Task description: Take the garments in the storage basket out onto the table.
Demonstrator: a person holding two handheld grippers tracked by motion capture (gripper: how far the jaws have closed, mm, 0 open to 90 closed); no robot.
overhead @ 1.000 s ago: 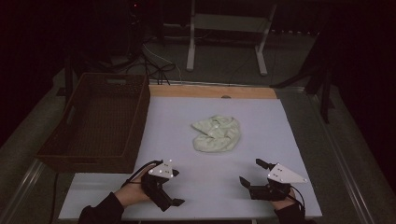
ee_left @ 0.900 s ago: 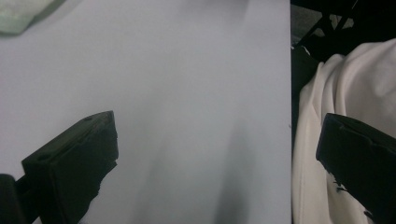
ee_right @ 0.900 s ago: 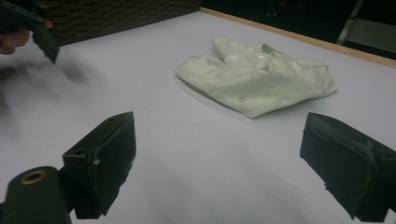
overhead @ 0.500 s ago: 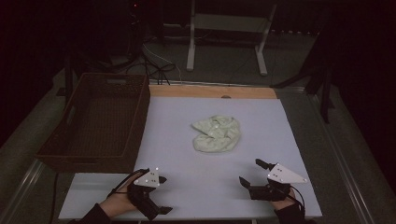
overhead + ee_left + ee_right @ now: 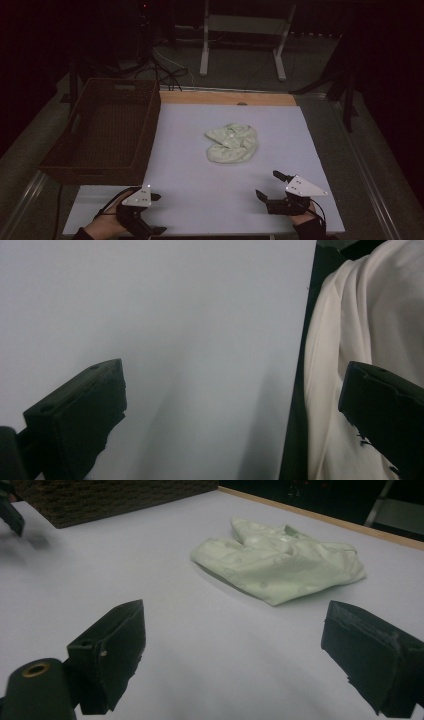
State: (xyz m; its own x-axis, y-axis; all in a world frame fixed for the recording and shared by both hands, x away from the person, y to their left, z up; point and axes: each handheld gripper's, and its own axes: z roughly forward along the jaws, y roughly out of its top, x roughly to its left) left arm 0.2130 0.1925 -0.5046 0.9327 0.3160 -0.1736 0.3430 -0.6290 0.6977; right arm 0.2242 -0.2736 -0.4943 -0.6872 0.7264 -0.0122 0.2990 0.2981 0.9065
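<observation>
A crumpled pale green garment (image 5: pixel 232 143) is seen mid-tabletop (image 5: pixel 190 170), beside a brown basket (image 5: pixel 107 130). The left tool (image 5: pixel 154 214) and right tool (image 5: pixel 270 185) are held wide apart at the near edge.

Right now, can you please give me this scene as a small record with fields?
surface: white table top
garment: pale green crumpled cloth, near the table's middle, touched by nothing
container: brown woven basket, at the table's left edge
left tongs: open, at the near left edge, apart from the cloth
right tongs: open, at the near right, jaws pointing toward the cloth
</observation>
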